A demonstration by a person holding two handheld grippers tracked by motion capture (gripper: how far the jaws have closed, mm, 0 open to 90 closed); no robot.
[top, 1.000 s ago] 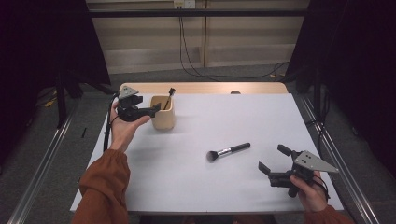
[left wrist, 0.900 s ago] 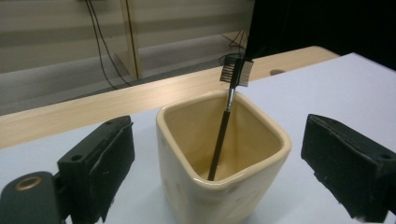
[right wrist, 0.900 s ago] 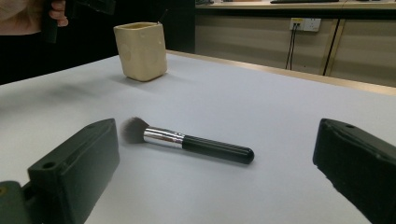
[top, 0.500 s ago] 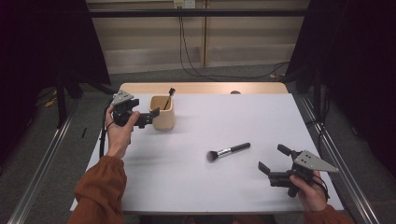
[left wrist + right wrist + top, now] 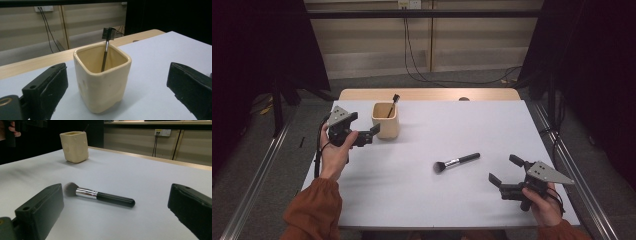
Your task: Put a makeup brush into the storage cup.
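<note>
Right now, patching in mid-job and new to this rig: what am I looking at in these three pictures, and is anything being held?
No robot here: a person holds a hand-held gripper in each hand. The high view looks down on the table. The other two pictures come from cameras riding on the grippers, each looking out between its own black fingers.

The left gripper faces a cream cup with a small brow brush standing in it. Its jaws have just been opening and stand apart, with nothing in them. The right gripper is also open and empty, aimed at a makeup brush lying flat on the table.
</note>
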